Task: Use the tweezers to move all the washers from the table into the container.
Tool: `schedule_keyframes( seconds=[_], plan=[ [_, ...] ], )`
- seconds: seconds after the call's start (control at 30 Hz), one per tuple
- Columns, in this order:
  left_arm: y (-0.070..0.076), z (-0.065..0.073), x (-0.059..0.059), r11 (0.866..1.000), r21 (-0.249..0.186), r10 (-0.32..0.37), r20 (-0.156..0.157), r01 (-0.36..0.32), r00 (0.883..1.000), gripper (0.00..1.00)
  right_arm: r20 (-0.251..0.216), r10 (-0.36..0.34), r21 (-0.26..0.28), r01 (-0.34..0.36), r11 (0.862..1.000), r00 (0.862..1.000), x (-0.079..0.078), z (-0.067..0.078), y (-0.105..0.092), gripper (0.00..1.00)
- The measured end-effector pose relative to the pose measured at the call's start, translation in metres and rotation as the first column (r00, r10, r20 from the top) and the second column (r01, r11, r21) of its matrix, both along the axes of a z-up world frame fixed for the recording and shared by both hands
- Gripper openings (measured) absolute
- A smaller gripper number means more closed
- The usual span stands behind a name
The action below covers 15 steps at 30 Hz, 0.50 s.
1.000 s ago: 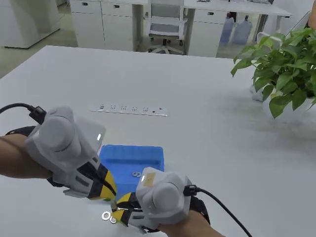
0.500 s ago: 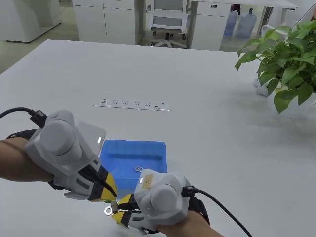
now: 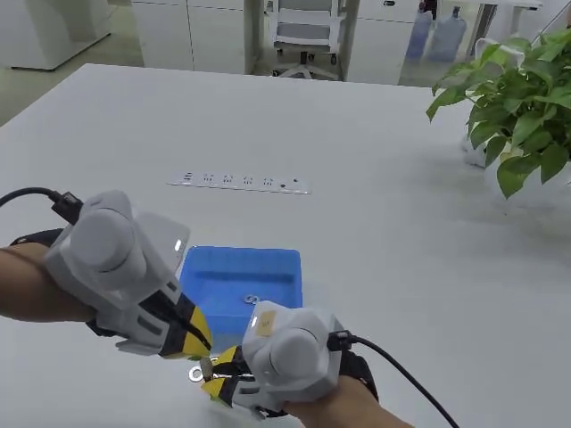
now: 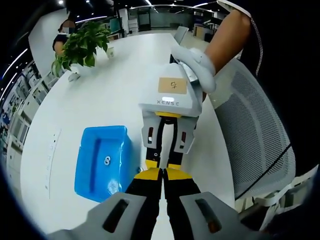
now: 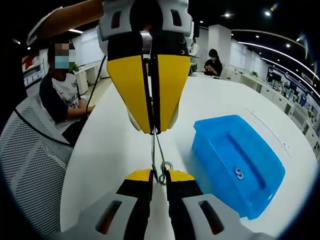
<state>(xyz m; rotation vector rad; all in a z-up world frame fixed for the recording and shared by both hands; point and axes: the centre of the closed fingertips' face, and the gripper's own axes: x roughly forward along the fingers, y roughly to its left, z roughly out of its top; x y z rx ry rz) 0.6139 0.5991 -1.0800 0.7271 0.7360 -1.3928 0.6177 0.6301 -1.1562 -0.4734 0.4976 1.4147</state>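
Note:
A blue container (image 3: 241, 256) sits on the white table (image 3: 375, 205) with one washer (image 3: 251, 300) inside, which I also see as the washer (image 4: 106, 160) and the washer (image 5: 239, 173). My left gripper (image 3: 203, 352) and right gripper (image 3: 219, 374) meet tip to tip at the container's near left corner. The left gripper (image 4: 163, 175) is shut on thin metal tweezers (image 5: 156, 150). The tweezers reach down to the right gripper (image 5: 159, 176), whose jaws are shut on their lower end. A loose washer (image 5: 166, 165) lies at the tweezer tips, and the loose washer (image 3: 195, 374) rests on the table.
A power strip (image 3: 239, 183) lies beyond the container. A potted plant (image 3: 517, 89) stands at the far right. An office chair (image 3: 303, 36) is behind the table. A mesh chair (image 4: 255, 140) is at the near edge, and a seated person (image 5: 62, 85) is beside the table.
The head camera has tilted, so the scene shifted. Both grippers stay together at the container's corner. Two washers showed by the tips a second ago; one shows now.

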Motion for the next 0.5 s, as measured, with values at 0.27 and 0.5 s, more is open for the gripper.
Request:
schedule_keyframes(
  seconds=[0.27, 0.5],
  plan=[
    [0.0014, 0.0003, 0.0038, 1.000, -0.013, 0.028, -0.019, -0.029, 0.999, 0.05, -0.008, 0.005, -0.009, -0.005, 1.000, 1.000, 0.0000, -0.0012, 0.0006, 0.10],
    [-0.0009, 0.0008, 0.0017, 0.999, -0.024, 0.033, -0.025, -0.033, 0.999, 0.05, -0.019, 0.000, -0.023, -0.001, 1.000, 1.000, -0.0005, -0.0013, -0.0001, 0.09]
  ],
)
